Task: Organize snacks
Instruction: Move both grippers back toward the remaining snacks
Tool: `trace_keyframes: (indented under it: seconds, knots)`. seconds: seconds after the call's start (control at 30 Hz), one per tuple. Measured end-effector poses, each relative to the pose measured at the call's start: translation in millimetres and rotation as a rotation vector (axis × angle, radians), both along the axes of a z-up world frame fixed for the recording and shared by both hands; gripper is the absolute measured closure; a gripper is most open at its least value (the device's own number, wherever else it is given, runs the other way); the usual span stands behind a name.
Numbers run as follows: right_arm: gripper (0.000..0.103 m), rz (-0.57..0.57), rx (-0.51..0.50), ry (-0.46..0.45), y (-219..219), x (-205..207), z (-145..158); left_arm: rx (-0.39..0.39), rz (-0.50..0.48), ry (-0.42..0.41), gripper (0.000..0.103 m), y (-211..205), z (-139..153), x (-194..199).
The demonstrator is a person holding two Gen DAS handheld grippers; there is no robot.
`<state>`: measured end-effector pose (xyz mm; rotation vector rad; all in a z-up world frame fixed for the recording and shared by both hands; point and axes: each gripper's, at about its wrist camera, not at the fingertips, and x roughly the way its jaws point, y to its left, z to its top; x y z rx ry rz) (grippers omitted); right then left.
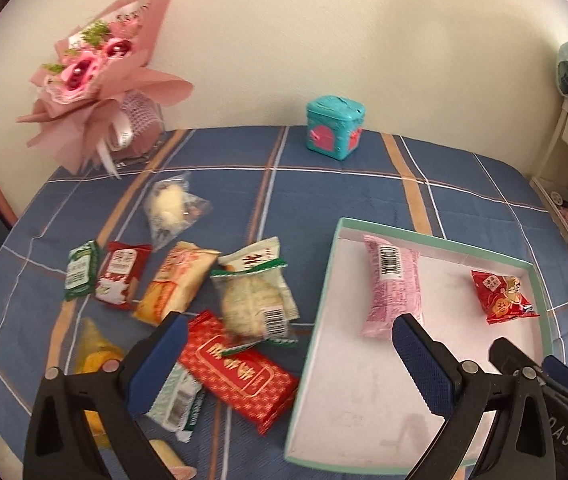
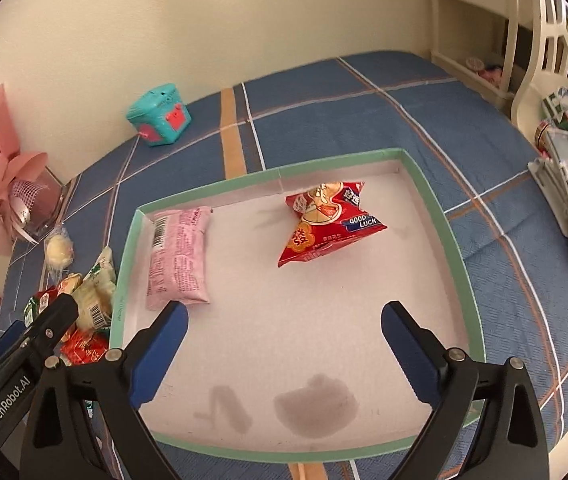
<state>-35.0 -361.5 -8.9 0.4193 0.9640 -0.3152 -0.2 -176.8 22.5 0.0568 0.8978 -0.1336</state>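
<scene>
My left gripper hangs with jaws spread wide over the snack pile, holding nothing. My right gripper gapes empty above the tray. Inside the tray: pink packet far left, red packet far right.

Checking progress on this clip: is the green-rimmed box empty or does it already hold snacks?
Partly filled: the box holds a pink packet and a red packet; the other snacks lie outside on the cloth.
</scene>
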Motion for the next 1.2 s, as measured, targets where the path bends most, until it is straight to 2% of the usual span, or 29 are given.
trace_keyframes:
  seconds: [0.13, 0.27, 0.47, 0.73, 0.87, 1.0, 1.2]
  knots:
    - [0.006, 0.017, -0.009, -0.003, 8.0, -9.8, 2.9, 0.006, 0.034, -0.032, 0.0, 14.0, 5.3, -12.1]
    - [0.006, 0.041, 0.023, 0.003, 14.7, -17.6, 1.8, -0.03, 0.037, -0.027, 0.0, 28.0, 10.0, -22.4]
    - [0.006, 0.086, -0.026, -0.004, 32.8, -25.6, 9.8, -0.017, 0.074, -0.065, 0.0, 46.0, 21.3, -38.0]
    - [0.006, 0.058, -0.107, -0.041, 43.7, -35.4, 25.9, -0.034, 0.142, -0.089, 0.0, 69.6, 27.6, -49.5]
    - [0.006, 0.071, -0.087, -0.062, 45.8, -35.5, 29.1, -0.047, 0.202, -0.099, 0.0, 83.4, 30.2, -52.1]
    - [0.006, 0.102, -0.066, -0.071, 54.1, -32.5, 29.1, -0.058, 0.253, -0.071, 0.0, 99.4, 27.4, -50.4]
    - [0.006, 0.172, -0.049, -0.066, 84.1, -22.9, 30.2, -0.089, 0.391, 0.01, 0.0, 140.8, 17.8, -44.1]
